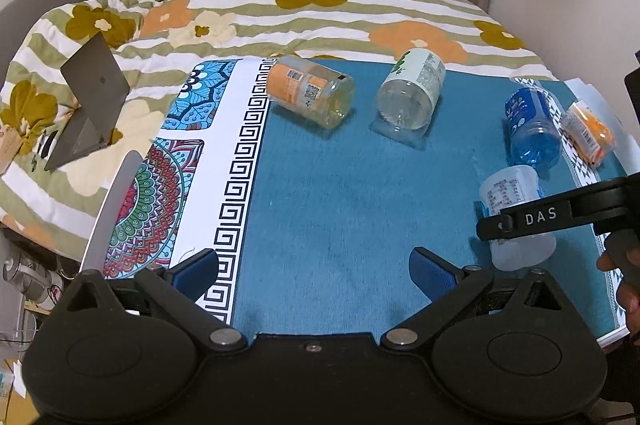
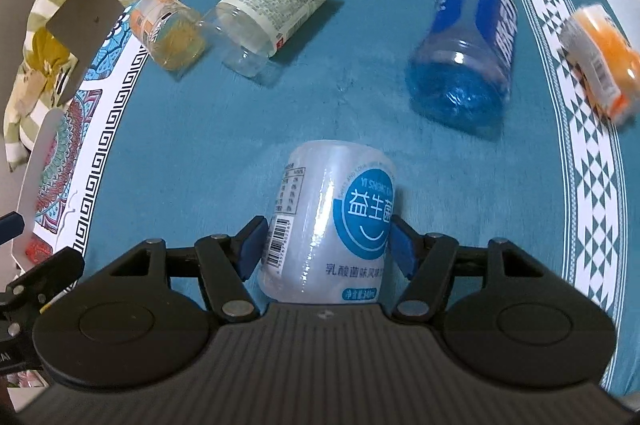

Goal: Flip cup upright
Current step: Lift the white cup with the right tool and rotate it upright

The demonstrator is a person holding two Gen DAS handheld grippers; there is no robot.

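A translucent white cup with a blue round label (image 2: 328,221) sits between the fingers of my right gripper (image 2: 326,249), which is shut on its sides. In the left wrist view the same cup (image 1: 516,209) is at the right, tilted, with the right gripper's black finger (image 1: 532,219) across it. My left gripper (image 1: 314,271) is open and empty over the blue mat (image 1: 340,185), well left of the cup.
Several other cups lie on their sides on the mat: an orange-labelled one (image 1: 310,95), a clear green-labelled one (image 1: 412,93), a blue one (image 1: 530,127), a small orange one (image 1: 588,133). A laptop (image 1: 88,105) stands on the flowered bedding at left.
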